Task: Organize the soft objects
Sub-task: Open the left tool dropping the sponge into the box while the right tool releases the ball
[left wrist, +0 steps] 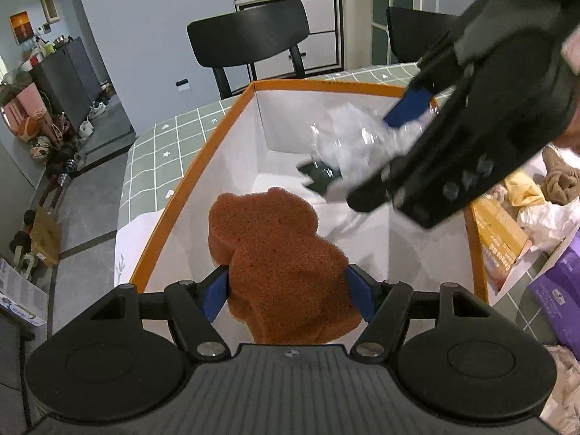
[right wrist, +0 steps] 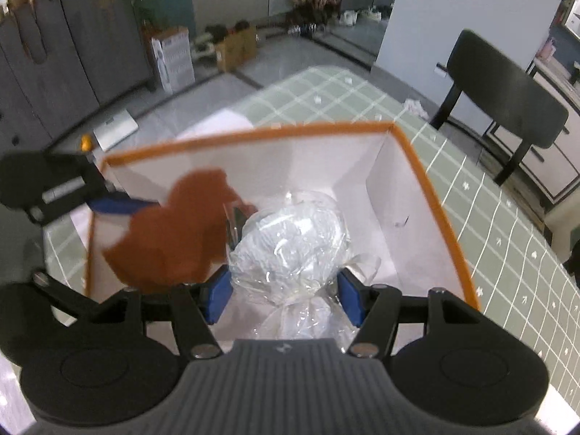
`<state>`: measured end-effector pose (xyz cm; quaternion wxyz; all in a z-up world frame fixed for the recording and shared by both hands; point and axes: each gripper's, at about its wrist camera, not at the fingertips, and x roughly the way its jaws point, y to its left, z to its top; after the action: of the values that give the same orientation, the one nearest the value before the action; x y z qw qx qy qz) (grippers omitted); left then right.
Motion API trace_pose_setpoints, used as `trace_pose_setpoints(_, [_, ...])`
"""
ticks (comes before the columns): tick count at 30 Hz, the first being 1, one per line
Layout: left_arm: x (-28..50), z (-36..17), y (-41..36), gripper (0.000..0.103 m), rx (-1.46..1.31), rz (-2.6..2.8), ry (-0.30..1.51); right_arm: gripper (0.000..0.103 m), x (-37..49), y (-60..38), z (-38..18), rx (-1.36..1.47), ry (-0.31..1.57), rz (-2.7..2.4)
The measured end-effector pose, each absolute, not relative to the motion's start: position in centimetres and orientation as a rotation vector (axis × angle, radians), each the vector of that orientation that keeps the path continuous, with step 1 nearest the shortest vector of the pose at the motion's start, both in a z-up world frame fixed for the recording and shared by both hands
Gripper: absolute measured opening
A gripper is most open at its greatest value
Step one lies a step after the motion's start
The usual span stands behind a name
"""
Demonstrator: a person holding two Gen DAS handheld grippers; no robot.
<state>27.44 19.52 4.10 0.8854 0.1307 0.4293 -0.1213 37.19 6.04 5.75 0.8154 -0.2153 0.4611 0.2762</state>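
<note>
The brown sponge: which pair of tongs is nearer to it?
Left. The left tongs are clamped on the brown sponge, holding it over the orange-rimmed box. The right tongs hold a crumpled clear plastic bag beside it, over the same box.

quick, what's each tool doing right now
left tool: closed on the sponge
right tool: closed on the plastic bag

Box [left wrist: 232, 116] sits on table [left wrist: 159, 152], centre frame in left wrist view. Sponge [left wrist: 279, 257] low centre, over box interior, between left gripper [left wrist: 288, 291] pads. Bag [left wrist: 359, 141] upper right over box, in right gripper [left wrist: 380, 156]. Chair [left wrist: 250, 36] behind box, top centre. Cloths [left wrist: 558, 177] and cartons [left wrist: 500, 232] right of box on table.
</note>
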Motion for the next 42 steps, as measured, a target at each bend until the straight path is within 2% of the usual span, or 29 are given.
trace_pose_setpoints(14, [28.7,2.4,18.6,0.08,0.379,-0.243,1.014,0.062,37.9,7.6,-0.2,-0.577,1.089,0.618])
trace_pose_setpoints(16, [28.6,2.1,18.3,0.086,0.408,-0.233,1.019,0.062,37.9,7.7,-0.6,-0.576,1.097,0.62])
trace_pose_setpoints(20, [28.6,1.9,18.1,0.086,0.443,-0.221,1.027,0.068,38.1,7.6,-1.1,-0.57,1.093,0.61])
trace_pose_setpoints(26, [28.7,2.2,18.3,0.088,0.44,-0.193,1.029,0.074,38.0,6.7,0.1,-0.523,1.076,0.608])
trace_pose_setpoints(42, [24.2,7.4,17.8,0.088,0.379,-0.216,0.926,0.074,33.5,3.9,5.5,-0.453,0.988,0.651])
